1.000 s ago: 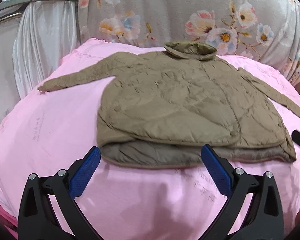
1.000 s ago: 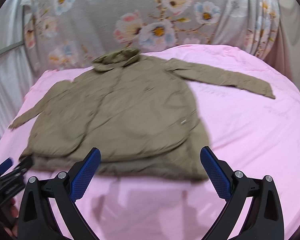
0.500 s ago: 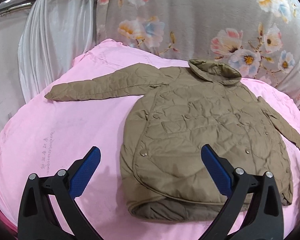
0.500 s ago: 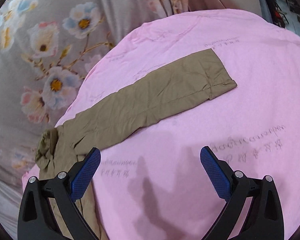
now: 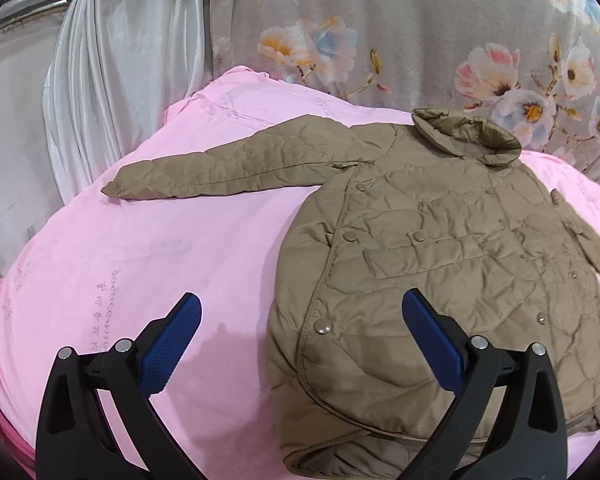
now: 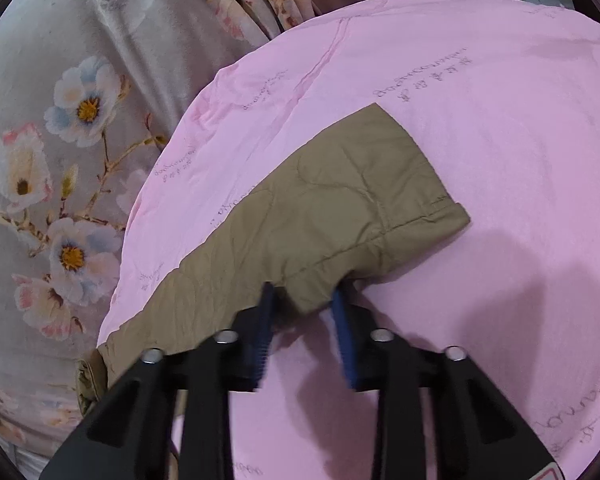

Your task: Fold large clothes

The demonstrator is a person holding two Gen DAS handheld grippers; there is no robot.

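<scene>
In the left wrist view, your left gripper (image 5: pixel 300 330) is spread wide with nothing between its blue pads (image 5: pixel 168 344), and it hovers above the pink bed cover (image 5: pixel 140 264). The khaki quilted jacket (image 5: pixel 440 264) lies flat on this cover, ahead of the gripper and to its right side; the right finger stands over the lower front of the jacket, while the left finger stands over bare pink cloth. The collar (image 5: pixel 466 136) is at the far end, near the grey floral curtain (image 5: pixel 400 32). One sleeve (image 5: pixel 236 168) stretches out far ahead and to the left of the gripper, with its cuff pointing to the white drape (image 5: pixel 120 80). The metal snap buttons (image 5: pixel 324 326) run along the front edge just ahead of the gripper. In the right wrist view, your right gripper (image 6: pixel 304 312) is nearly closed, and its pads (image 6: pixel 265 320) pinch the near edge of the other sleeve (image 6: pixel 312 224) close to the cuff (image 6: pixel 432 196). This sleeve lies on the same pink cover (image 6: pixel 480 128) and goes from the gripper back to the left, in direction of the floral curtain (image 6: pixel 60 160); the cuff end lies ahead and a little to the right of the fingers. A dark shadow falls on the cover at the right of the gripper.
</scene>
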